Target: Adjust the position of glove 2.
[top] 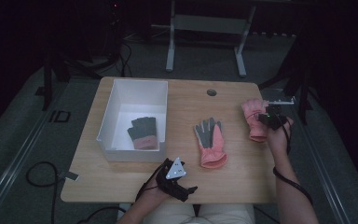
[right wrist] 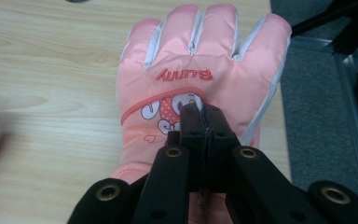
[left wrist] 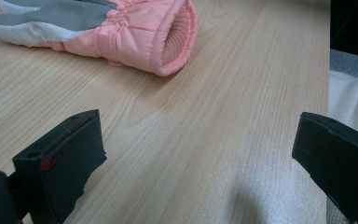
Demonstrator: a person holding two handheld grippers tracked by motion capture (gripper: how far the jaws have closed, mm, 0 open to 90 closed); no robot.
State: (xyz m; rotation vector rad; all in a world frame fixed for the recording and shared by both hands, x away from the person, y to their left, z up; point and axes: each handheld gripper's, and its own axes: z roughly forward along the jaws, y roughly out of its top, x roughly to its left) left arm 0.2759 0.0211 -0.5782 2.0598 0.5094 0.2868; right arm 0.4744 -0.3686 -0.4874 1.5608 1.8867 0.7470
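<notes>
Wooden table (top: 242, 182), rounded corners, grey floor around it, dark frames at the far side. White box (top: 116, 100) sits on the table's left half, open top. Inside it, toward the near right corner, a dark grey glove with pink cuff (top: 143, 132), lying flat, fingers pointing far.

Middle of the table: pink glove, grey palm up (top: 209, 141), fingers pointing far, cuff toward the near edge. Left gripper view shows that glove (left wrist: 121, 32) at the top, cuff opening facing the camera, well apart from the jaws.

Right side of the table, near the right edge: the pink glove with the bunny print (top: 254, 122), back side up, fingers pointing far. In the right gripper view (right wrist: 200, 60) it has "Bunny" lettering and a cartoon patch, white strips between fingers; fingertips reach close to the far table edge.

Right gripper (top: 272, 119) is over that glove's cuff end, hand behind it. In its own view the gripper (right wrist: 204, 135) has both jaws pressed together with a pinch of the glove's pink fabric between them, just below the cartoon patch. So closed, gripping the bunny glove.

Left gripper (top: 179, 179) rests at the near edge, left of centre, grey three-cornered plate on top, cable trailing off. In its own view the gripper (left wrist: 198, 154) has jaws spread wide, bare wood between, holding nothing.

Small dark round grommet (top: 211, 92) near the table's far edge.
</notes>
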